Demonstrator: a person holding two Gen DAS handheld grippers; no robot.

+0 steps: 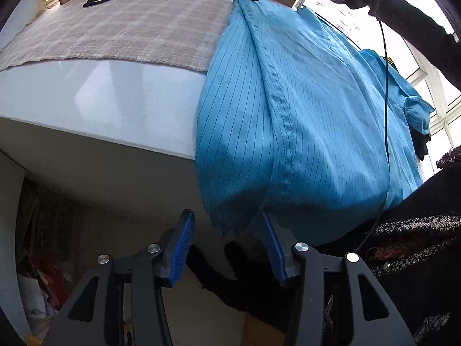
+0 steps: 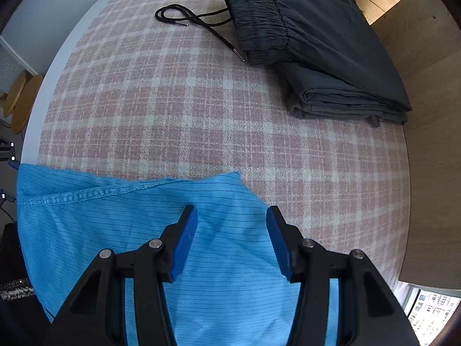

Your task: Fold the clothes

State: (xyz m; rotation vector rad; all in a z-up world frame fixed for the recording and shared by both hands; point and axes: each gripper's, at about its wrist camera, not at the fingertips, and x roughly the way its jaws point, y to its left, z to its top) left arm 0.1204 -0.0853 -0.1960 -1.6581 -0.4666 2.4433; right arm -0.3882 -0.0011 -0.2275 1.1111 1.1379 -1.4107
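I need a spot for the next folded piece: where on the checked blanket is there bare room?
The wide middle of the checked blanket is bare, between the blue striped garment at the near edge and the folded dark trousers at the far right. The trousers' drawstring crowds the far strip; the wooden board borders the right.

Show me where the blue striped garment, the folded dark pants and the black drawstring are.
blue striped garment [image 2: 95,230]: right wrist view, flat striped panel below the stitched seam.
folded dark pants [image 2: 325,43]: right wrist view, top layer below the elastic waistband.
black drawstring [image 2: 201,23]: right wrist view, cord lying on the checked blanket.
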